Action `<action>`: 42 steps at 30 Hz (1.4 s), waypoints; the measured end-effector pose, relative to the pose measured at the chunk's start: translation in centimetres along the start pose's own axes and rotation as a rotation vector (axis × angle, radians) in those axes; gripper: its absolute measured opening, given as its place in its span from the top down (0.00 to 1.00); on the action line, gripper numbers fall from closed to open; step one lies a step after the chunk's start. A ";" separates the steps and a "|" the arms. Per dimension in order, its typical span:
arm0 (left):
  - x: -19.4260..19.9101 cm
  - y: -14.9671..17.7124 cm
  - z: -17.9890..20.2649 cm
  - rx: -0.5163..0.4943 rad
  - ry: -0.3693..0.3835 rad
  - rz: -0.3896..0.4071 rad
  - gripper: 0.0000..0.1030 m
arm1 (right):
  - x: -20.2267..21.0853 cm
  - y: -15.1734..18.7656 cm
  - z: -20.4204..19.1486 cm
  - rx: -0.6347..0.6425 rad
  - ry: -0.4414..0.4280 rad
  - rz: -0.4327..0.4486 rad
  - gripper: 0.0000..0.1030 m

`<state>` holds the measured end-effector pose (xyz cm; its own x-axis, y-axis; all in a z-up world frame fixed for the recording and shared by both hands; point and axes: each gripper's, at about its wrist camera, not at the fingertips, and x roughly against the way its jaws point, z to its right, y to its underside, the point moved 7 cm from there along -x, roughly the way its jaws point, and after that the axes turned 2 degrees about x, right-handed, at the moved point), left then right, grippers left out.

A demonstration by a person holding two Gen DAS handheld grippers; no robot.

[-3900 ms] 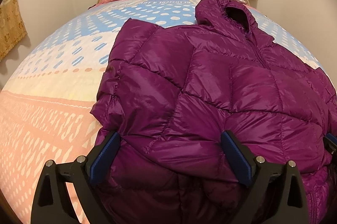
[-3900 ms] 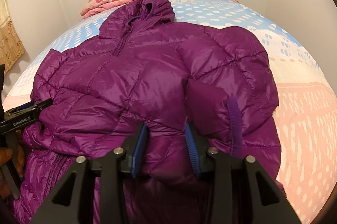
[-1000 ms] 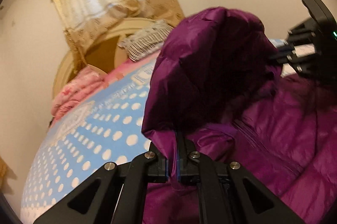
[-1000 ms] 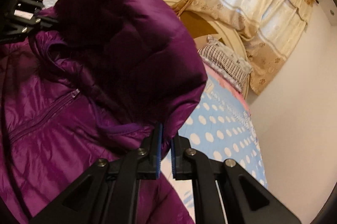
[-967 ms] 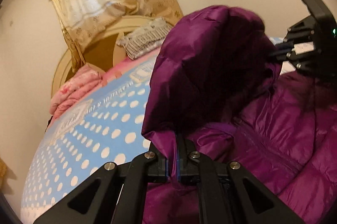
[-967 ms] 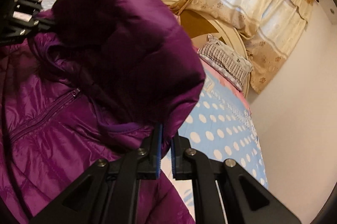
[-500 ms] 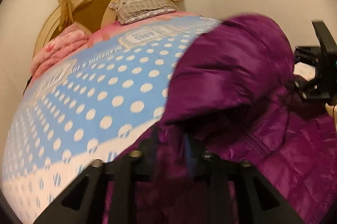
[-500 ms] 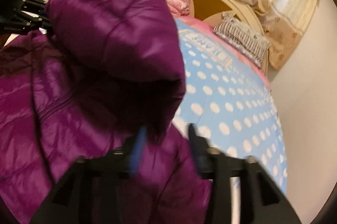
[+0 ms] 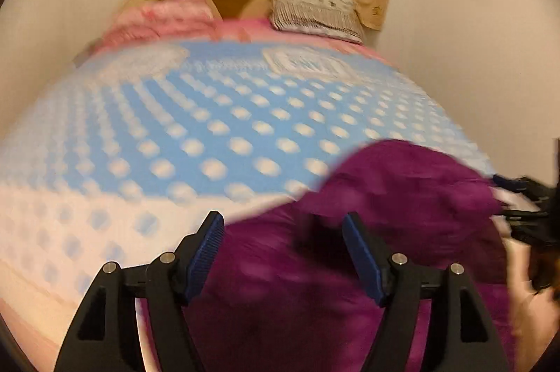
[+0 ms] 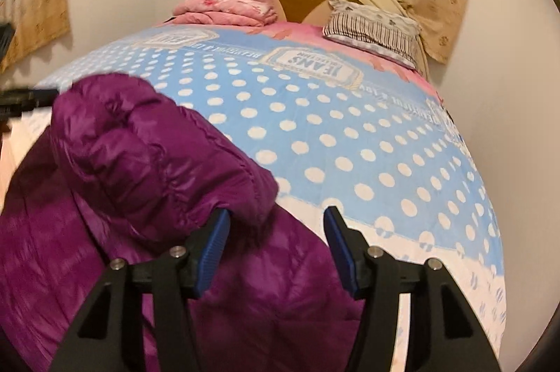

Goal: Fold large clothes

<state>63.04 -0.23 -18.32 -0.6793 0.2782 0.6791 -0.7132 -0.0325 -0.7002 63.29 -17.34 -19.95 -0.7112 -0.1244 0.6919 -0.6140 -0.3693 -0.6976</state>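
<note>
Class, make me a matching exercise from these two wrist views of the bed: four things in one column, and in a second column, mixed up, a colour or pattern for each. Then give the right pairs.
Things:
1. puffer jacket
2. bedspread
3. folded blanket by the headboard
4. pillow

Colours or patterns:
A. pink
B. dark and light stripes
C. purple, quilted
D. blue with white dots

Pairs: 1-C, 2-D, 3-A, 4-B
</note>
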 end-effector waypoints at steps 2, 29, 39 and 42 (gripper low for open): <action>0.6 1.1 1.1 -0.044 -0.025 0.008 0.31 | -0.3 0.1 0.0 0.023 0.000 -0.023 0.44; -6.4 2.7 4.9 -0.135 -0.200 -0.032 0.30 | -2.1 1.6 -4.6 -0.206 -0.105 -0.075 0.44; -9.4 5.9 4.1 -0.108 -0.184 -0.088 0.26 | -3.7 4.8 -5.1 -0.197 -0.096 -0.068 0.44; -9.9 6.2 3.9 -0.094 -0.169 -0.099 0.24 | -4.0 5.0 -5.3 -0.207 -0.101 -0.068 0.44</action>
<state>64.65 -6.97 -28.52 -0.6314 0.1108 0.7675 -0.7642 0.0793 -0.6401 61.29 -13.83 -27.21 -0.6343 -0.2015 0.7463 -0.7239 -0.1841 -0.6649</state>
